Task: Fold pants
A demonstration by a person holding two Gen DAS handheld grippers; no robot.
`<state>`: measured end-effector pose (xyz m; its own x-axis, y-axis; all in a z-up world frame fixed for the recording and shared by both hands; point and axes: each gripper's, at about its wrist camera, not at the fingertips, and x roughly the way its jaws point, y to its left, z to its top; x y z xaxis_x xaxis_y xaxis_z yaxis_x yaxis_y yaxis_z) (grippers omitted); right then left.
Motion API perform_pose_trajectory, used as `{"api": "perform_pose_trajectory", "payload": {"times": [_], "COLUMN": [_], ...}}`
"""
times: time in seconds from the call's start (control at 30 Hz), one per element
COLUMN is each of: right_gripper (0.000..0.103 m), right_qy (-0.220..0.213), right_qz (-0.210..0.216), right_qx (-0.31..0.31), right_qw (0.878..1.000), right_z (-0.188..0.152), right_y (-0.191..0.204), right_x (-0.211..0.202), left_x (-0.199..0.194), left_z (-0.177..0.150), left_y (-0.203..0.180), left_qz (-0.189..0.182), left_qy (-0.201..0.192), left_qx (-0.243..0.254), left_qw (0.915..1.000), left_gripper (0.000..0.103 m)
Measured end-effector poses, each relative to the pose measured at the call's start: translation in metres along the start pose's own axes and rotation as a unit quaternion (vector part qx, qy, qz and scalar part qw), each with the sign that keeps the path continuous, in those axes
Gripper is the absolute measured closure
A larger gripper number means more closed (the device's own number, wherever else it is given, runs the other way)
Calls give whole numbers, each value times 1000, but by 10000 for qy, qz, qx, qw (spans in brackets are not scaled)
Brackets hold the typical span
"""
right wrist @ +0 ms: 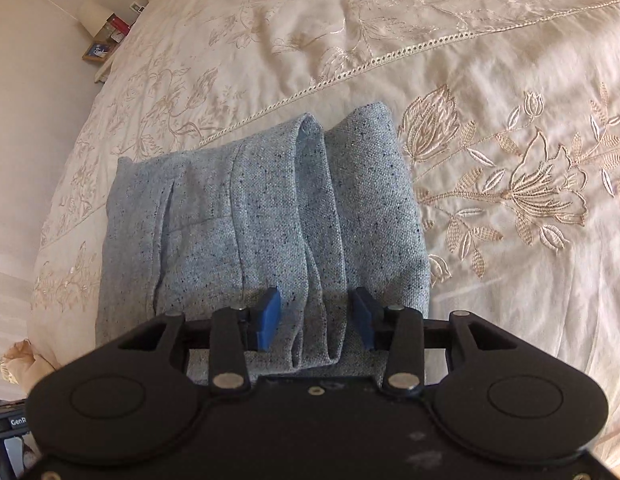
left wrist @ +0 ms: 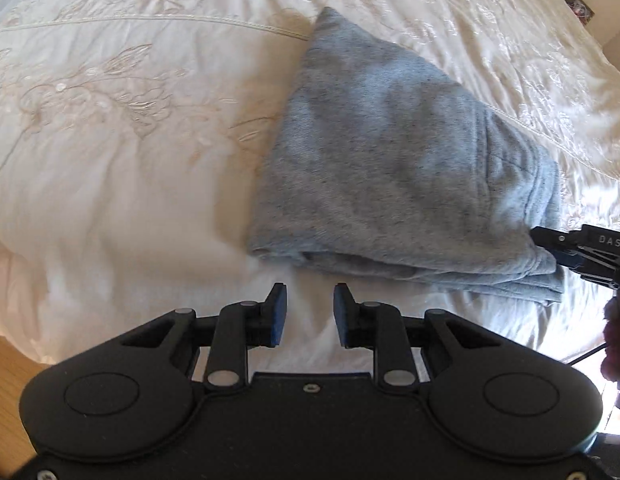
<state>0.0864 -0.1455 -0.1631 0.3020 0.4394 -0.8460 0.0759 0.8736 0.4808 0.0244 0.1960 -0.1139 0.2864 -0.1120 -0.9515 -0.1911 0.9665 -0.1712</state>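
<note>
Pants (right wrist: 265, 216) lie folded beneath the parted right claw (right wrist: 316, 318), just beyond the parted left claw (left wrist: 310, 312).

The pants (left wrist: 394, 168) are light blue-grey with tiny dark specks. They are folded up into a thick, flat bundle with several layers. In the left wrist view they fill the middle and right of the picture, with a pointed corner at the top. In the right wrist view the pants (right wrist: 269, 216) lie in the middle, with a long fold running down them.
</note>
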Motion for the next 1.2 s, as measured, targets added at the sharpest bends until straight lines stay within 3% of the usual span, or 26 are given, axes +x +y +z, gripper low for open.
{"api": "perform_pose_trajectory", "payload": {"times": [0.23, 0.3, 0.33, 0.37, 0.57, 0.7, 0.77, 0.87, 0.93, 1.1, 1.2], "right_gripper": [56, 67, 77, 94, 96, 96, 96, 92, 89, 85, 85], "right_qy": [170, 143, 84, 25, -573, -940, -886, -337, -283, -1237, -1225], "right_qz": [263, 528, 452, 339, 225, 159, -212, -794, -1108, -921, -776], "right_qx": [239, 297, 214, 38, -1057, -1096, -1059, -830, -848, -1136, -1429], "right_qw": [9992, 9981, 9987, 9994, 9925, 9894, 9902, 9928, 9898, 9815, 9791], "right_z": [3, 3, 2, 2, 1, 0, -3, -3, -1, 8, 23], "right_y": [0, 4, 9, 14, 56, 57, 46, 21, 17, 41, 59], "right_x": [11, 11, 8, 5, -48, -82, -75, -37, -32, -72, -63], "left_x": [4, 4, 3, 3, -4, -14, -17, -17, -17, -22, -16], "left_z": [-1, 2, 4, 6, 12, 16, 19, 26, 34, 67, 98], "left_y": [22, 22, 21, 20, 15, 7, 0, -13, -21, -43, -54], "left_qz": [220, 208, 201, 188, 129, 94, 90, 22, -24, -173, -263], "left_qy": [-40, -89, -109, -144, -320, -510, -602, -640, -652, -889, -970], "left_qx": [-383, -361, -338, -307, -221, -8, 161, 404, 572, 863, 940], "left_qw": [9990, 9991, 9992, 9992, 9992, 9987, 9980, 9971, 9962, 9921, 9905], "left_gripper": [70, 70, 70, 70, 70, 70, 70, 70, 70, 70, 70]}}
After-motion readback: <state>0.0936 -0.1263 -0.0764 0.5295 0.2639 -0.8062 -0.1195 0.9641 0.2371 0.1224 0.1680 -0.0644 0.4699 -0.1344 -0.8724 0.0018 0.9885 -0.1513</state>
